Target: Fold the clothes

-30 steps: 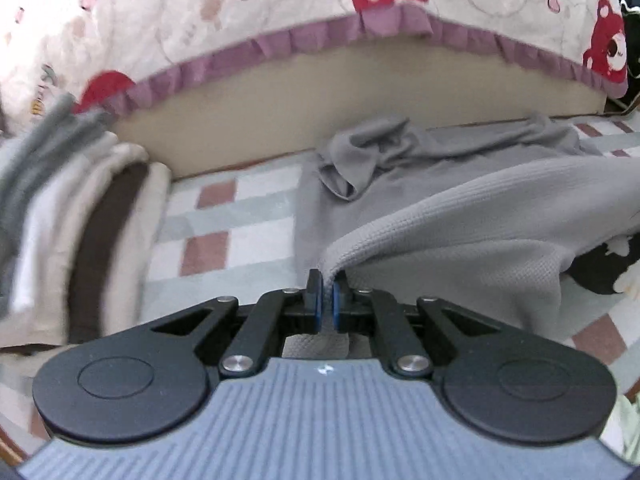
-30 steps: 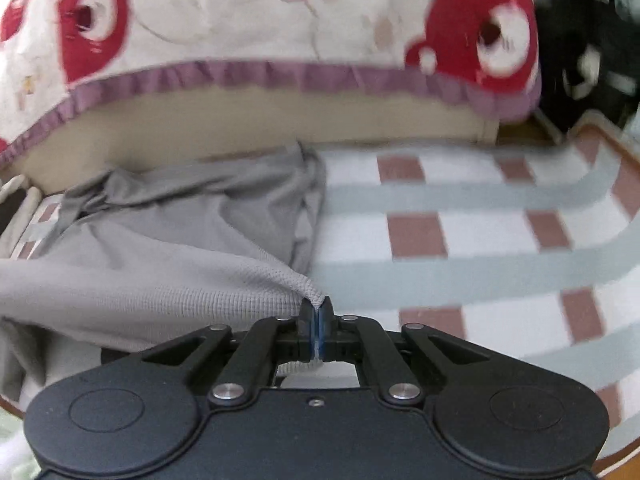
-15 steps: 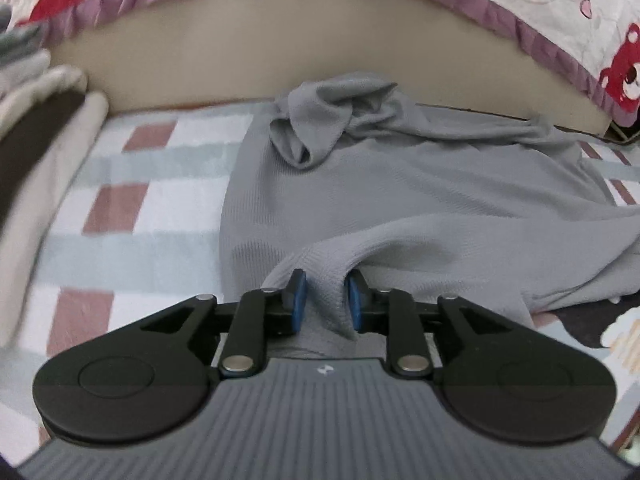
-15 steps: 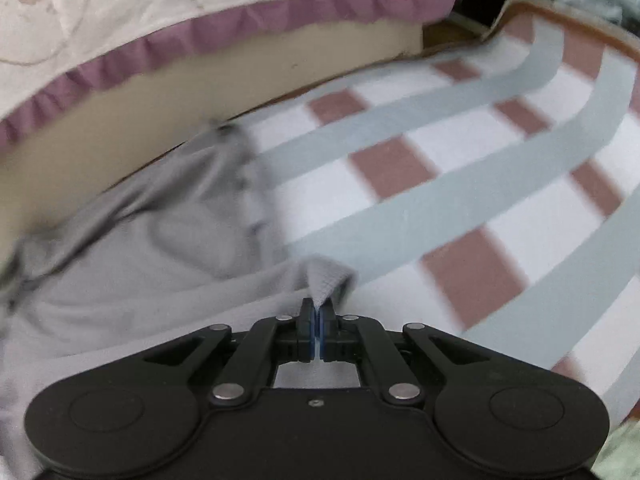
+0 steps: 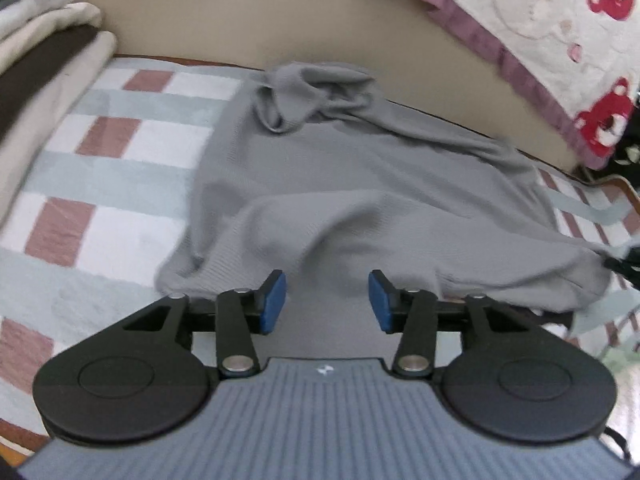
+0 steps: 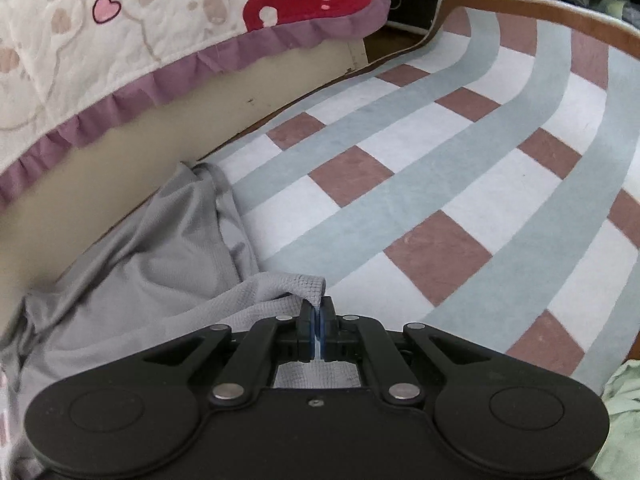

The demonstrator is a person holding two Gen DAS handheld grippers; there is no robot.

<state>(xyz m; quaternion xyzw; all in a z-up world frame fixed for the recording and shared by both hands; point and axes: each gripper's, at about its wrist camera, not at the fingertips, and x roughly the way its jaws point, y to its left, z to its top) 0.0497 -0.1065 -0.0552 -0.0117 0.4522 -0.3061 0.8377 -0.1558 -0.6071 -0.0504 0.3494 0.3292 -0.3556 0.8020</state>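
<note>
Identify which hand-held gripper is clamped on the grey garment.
The right hand-held gripper: its jaws pinch the grey garment. The left hand-held gripper is open, holding nothing.

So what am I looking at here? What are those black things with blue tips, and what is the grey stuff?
They are hand-held tongs, one in each of a person's hands, each carrying a camera that looks forward along its two fingers. One picture is from the left tongs, which are open and hold nothing. The other is from the right tongs, shut on a corner of the grey garment. That garment lies rumpled on a checked mat, beside a stack of folded clothes, below a quilt with red bears. The job is folding clothes.
</note>
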